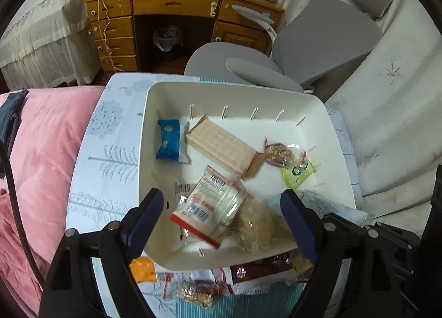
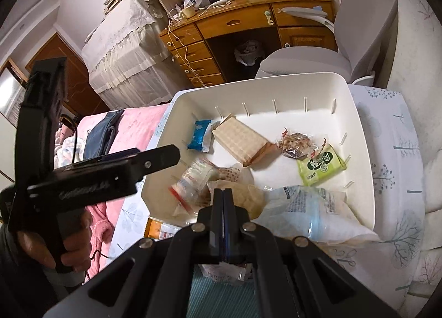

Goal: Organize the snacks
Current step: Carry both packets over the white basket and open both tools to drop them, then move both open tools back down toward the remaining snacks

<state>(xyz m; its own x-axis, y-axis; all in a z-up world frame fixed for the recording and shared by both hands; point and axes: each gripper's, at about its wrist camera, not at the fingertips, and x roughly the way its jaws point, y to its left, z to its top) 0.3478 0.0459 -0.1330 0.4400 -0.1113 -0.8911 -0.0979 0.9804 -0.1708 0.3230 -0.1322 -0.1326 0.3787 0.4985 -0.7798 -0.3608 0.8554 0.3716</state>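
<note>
A: Fingers status?
B: Left gripper (image 1: 221, 221) fingers wide, nothing pressed; red-edged packet (image 1: 210, 207) lies between them in the white bin (image 1: 154, 135), long axis running away from the tips. Right gripper (image 2: 223, 199) fingers closed, empty.
A: Nearer hand?
B: Left, likely.
</note>
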